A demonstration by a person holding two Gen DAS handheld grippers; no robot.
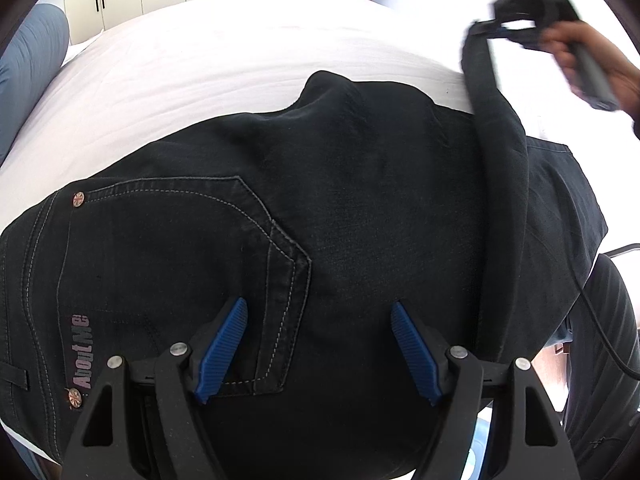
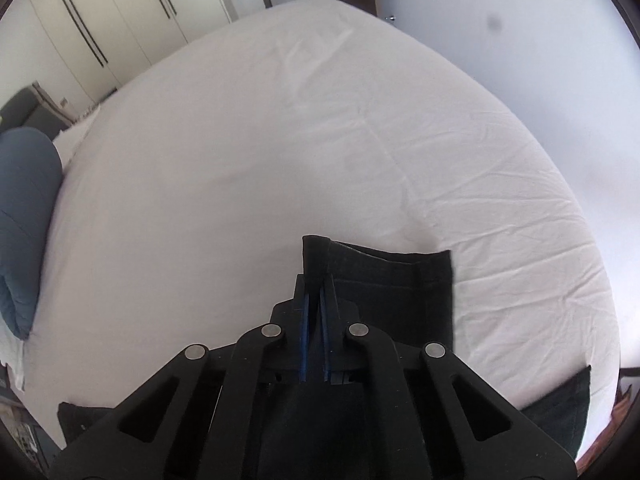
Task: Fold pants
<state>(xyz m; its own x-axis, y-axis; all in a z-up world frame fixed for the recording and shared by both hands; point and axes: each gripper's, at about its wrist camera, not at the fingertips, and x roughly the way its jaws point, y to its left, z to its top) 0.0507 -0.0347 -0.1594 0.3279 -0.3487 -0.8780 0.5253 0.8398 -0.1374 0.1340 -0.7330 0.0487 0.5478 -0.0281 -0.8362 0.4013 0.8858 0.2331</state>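
Note:
Black jeans [image 1: 340, 208] lie on the white bed [image 1: 200, 64], back pocket and a pink logo showing at the left. My left gripper [image 1: 318, 344] hovers open just above the seat of the jeans, its blue pads spread wide with nothing pinched. In the left wrist view my right gripper [image 1: 486, 32], held by a hand [image 1: 588, 60], lifts a leg end up off the bed at the upper right. The right wrist view shows that gripper [image 2: 315, 284] shut on the hem of the jeans leg [image 2: 400, 280], which hangs above the sheet.
A blue-grey pillow [image 2: 24, 216] lies at the bed's left side. White wardrobe doors [image 2: 120, 20] stand beyond the bed. A black cable [image 1: 604, 320] hangs at the right edge. The white sheet [image 2: 280, 140] stretches away ahead of the lifted hem.

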